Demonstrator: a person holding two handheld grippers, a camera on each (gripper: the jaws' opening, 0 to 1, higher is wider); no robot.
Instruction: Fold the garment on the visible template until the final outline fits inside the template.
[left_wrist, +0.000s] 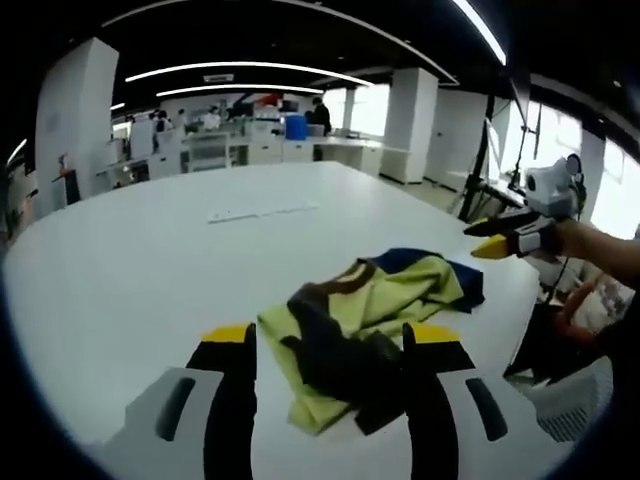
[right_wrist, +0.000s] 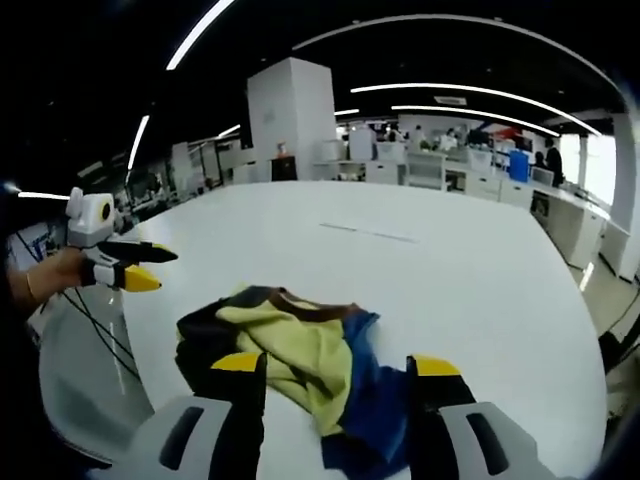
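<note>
Left gripper (left_wrist: 330, 385): jaws spread wide, nothing between them, hovering just short of the crumpled garment (left_wrist: 375, 320). Right gripper (right_wrist: 338, 395): jaws also spread, empty, poised over the near edge of the same garment (right_wrist: 290, 355). Garment is a bunched heap of yellow-green, dark brown and blue cloth, lying unfolded on the white table (left_wrist: 150, 260) near its edge. Right gripper seen from the left view (left_wrist: 520, 232) sits off the table's side, held by a hand, tips close together. Thin marks on the tabletop (left_wrist: 262, 211) lie well beyond the garment.
</note>
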